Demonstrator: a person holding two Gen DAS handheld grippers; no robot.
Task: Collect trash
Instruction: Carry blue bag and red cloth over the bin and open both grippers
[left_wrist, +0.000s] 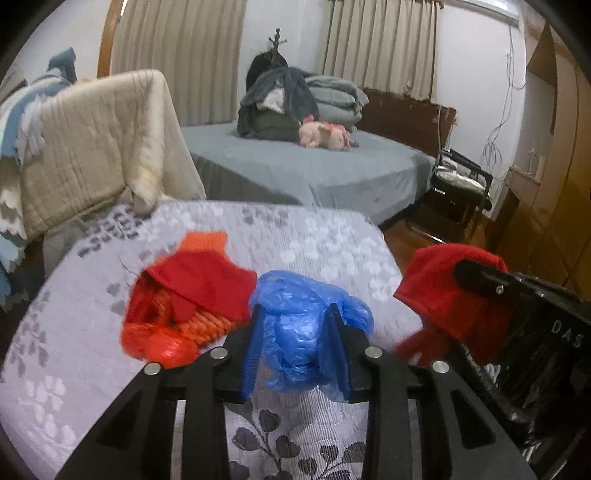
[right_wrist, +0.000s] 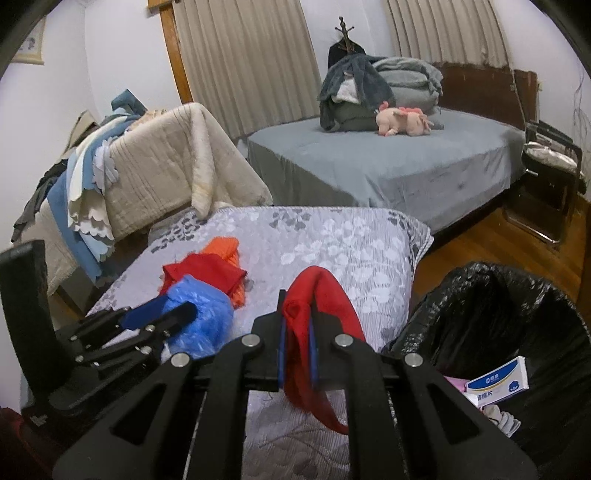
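Floral grey mattress (right_wrist: 332, 240) carries a heap of red and orange rags (left_wrist: 192, 295) at ten o'clock, while the left gripper (left_wrist: 295, 328) has its jaws clamped on a blue plastic bag (left_wrist: 303, 314) and the right gripper (right_wrist: 297, 332) has its jaws clamped on a red cloth (right_wrist: 317, 295) beside the black trash bag (right_wrist: 498, 314) at three o'clock.

left wrist view: looks forward along its fingers, close above the floral mattress (left_wrist: 325, 236) | right wrist view: set further right, same heading, trash bin (right_wrist: 491, 306) close at right | shared: mattress, grey bed (right_wrist: 388, 166), curtains

Bag (left_wrist: 306, 332) on mattress (left_wrist: 314, 236), cloth pile (left_wrist: 188, 299) left, bin (right_wrist: 498, 314) right
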